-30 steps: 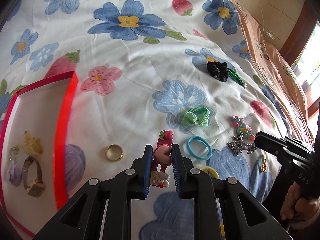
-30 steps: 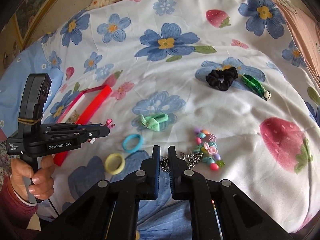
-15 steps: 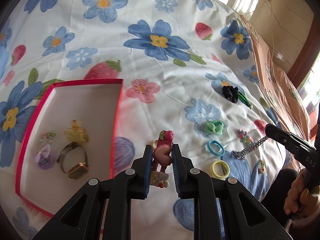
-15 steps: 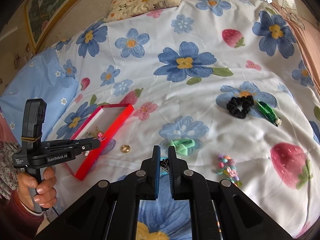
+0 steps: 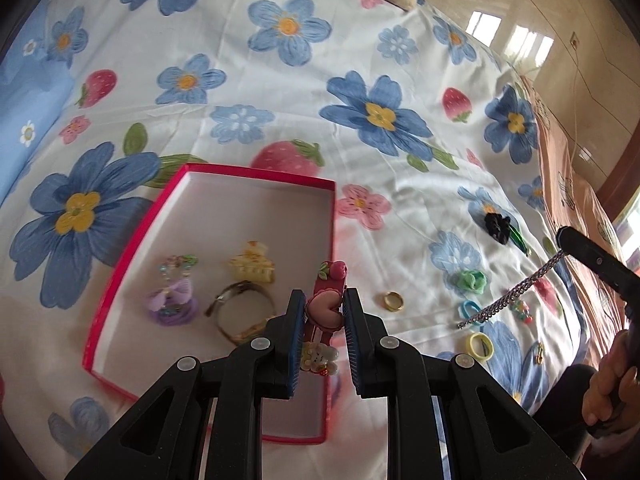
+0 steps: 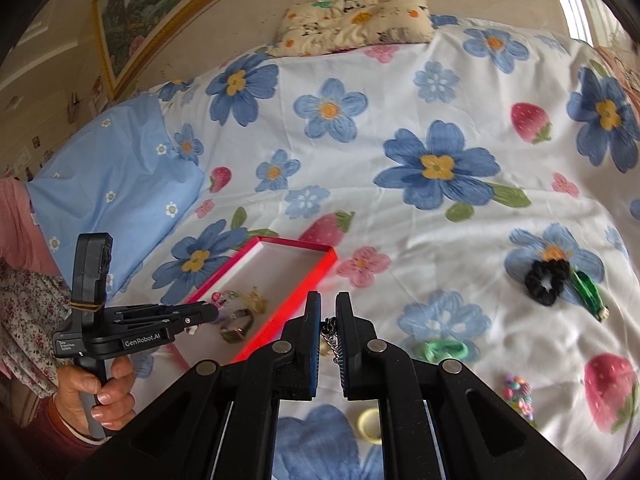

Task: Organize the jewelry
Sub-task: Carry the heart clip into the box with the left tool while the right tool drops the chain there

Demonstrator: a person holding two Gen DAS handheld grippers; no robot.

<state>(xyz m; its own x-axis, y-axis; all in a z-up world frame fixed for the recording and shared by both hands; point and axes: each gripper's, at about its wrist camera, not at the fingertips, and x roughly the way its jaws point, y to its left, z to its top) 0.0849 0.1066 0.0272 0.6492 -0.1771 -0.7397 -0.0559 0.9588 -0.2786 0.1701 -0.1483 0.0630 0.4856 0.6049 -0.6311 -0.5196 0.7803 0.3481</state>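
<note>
My left gripper (image 5: 323,314) is shut on a pink cartoon hair clip (image 5: 325,305) and holds it above the right edge of the red box (image 5: 132,236). The box holds a yellow claw clip (image 5: 252,266), a purple bow (image 5: 172,300) and a gold watch (image 5: 244,316). My right gripper (image 6: 328,320) is shut on a silver chain (image 6: 329,336), which hangs from it in the left wrist view (image 5: 508,300), above the bedsheet right of the box (image 6: 276,268).
On the floral sheet lie a gold ring (image 5: 392,301), green scrunchie (image 5: 470,280), blue hair tie (image 5: 468,310), yellow hair tie (image 5: 480,346), bead bracelet (image 6: 518,394), black scrunchie (image 6: 546,282) and green clip (image 6: 588,292). A blue pillow (image 6: 108,184) lies at the left.
Both grippers rose and moved left. The left one carried the pink clip from the sheet to above the box. The right one lifted the silver chain off the sheet.
</note>
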